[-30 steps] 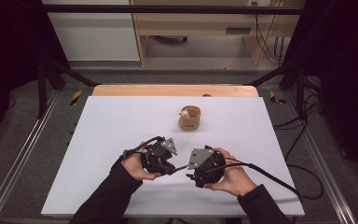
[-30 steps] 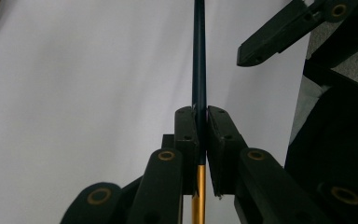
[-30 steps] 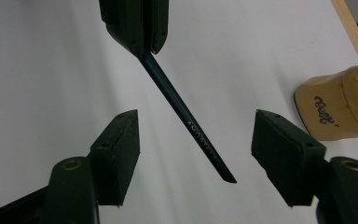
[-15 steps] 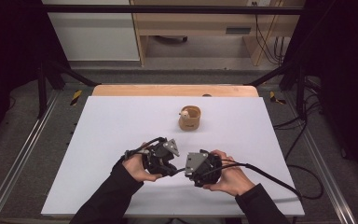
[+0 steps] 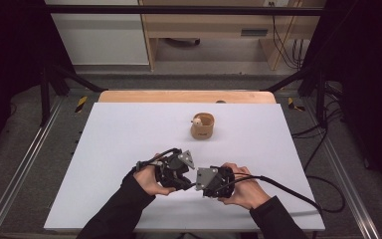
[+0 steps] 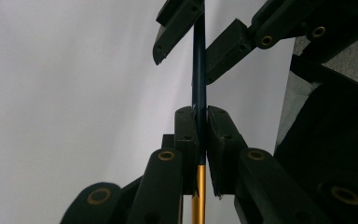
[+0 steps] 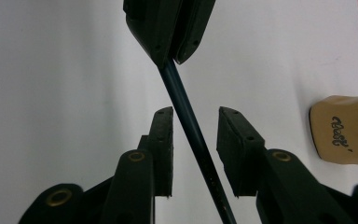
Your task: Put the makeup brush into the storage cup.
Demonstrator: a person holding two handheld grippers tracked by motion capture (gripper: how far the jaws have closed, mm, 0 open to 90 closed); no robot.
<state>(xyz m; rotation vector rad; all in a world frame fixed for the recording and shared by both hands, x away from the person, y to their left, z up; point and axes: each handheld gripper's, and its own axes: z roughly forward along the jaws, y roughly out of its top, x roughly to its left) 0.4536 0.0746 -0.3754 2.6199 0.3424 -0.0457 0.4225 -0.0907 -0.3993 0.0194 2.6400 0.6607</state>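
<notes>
- a person at a white bench (image 5: 129, 139) holds one black tongs in each hand, tips turned toward each other near the front edge, with a thin dark blue rod bridging them.
- the left tongs (image 5: 183, 175) is clamped flat on the rod (image 6: 199, 79); in the left gripper view the two padded jaws press its sides with no gap.
- the right tongs (image 5: 199, 183) has just been closing; in the right gripper view its jaws stand apart on either side of the rod (image 7: 186, 119), pads not yet pressing on it.
- the rod is slim, round and smooth, dark blue along most of its length; the left gripper view shows a glossy gold section (image 6: 197, 203) below the clamped jaws.
- the jaws are matte black, flat-faced blocks on hinged links with brass-coloured pivots; grey three-cornered plates top both tongs in the high view.
- a small tan, rounded holder (image 5: 202, 125) stands farther back on the bench, well apart from the hands, something pale at its rim; the right gripper view shows dark script (image 7: 339, 128) on its smooth side.
- the high view adds a wooden strip (image 5: 186, 96) along the bench's far edge and black cables (image 5: 283, 185) trailing off to the right.
</notes>
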